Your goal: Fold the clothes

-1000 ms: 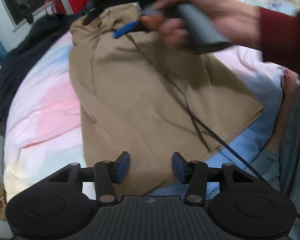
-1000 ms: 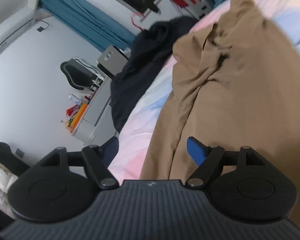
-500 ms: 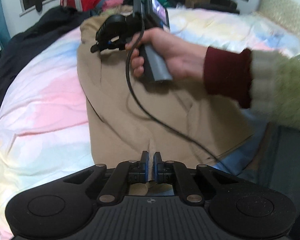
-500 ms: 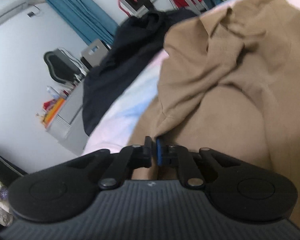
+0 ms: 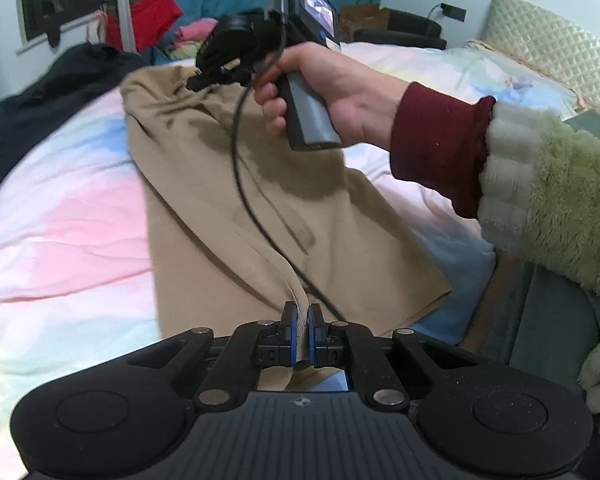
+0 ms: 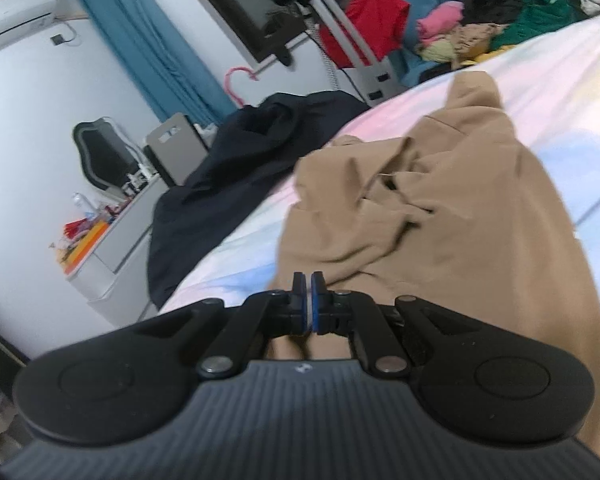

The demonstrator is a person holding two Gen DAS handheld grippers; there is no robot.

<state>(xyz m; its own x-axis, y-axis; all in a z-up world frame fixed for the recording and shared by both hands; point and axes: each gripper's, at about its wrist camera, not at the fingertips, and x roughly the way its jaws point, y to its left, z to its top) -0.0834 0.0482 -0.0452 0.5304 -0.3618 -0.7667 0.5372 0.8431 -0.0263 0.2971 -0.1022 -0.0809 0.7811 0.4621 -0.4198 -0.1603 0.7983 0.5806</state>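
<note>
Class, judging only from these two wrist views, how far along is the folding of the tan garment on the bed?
Done: the tan garment lies spread on the bed, though its far end is bunched. In hand: the left gripper pinches a ridge of cloth at the near hem; the right gripper is shut at the other end. Left: no finished fold shows yet.

Tan garment [image 5: 228,216] on pastel pink-blue-white sheet [image 5: 60,216]; blue-padded black gripper [image 5: 300,334].

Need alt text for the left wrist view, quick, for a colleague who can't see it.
The left gripper is shut on a fold of tan garment spread on a pastel bed. Beyond it, a hand holds the right gripper at the garment's far end.
</note>
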